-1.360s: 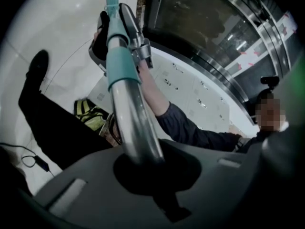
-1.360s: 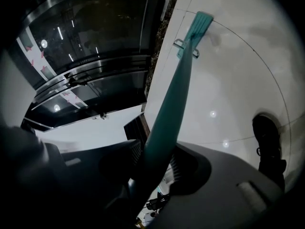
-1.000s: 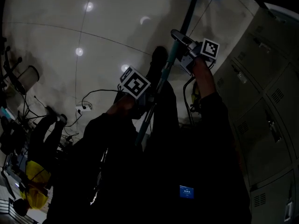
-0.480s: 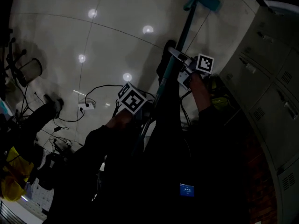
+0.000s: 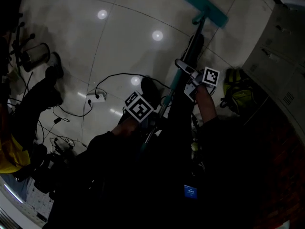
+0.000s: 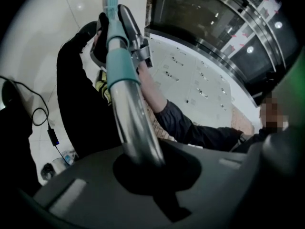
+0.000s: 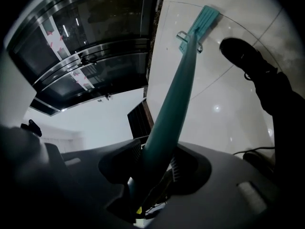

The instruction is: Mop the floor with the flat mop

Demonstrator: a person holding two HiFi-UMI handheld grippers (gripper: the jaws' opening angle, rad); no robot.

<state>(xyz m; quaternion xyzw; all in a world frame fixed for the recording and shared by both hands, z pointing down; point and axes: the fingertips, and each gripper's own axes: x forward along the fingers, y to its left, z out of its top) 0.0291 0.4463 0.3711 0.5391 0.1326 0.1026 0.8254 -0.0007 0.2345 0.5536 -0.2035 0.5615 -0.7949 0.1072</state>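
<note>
1. The left claw is clamped on the silver metal upper part of the long mop pole, nearest the body.
2. Further along, the right claw is closed around the pole's teal section. Both grips are best held firm so that the pole is not twisted.
3. The teal flat rectangular mop head appears to be laid on the glossy pale tiled floor, beyond the feet. It should be pressed flat and drawn in even strokes.
4. The black cable at the left is best avoided.
</note>
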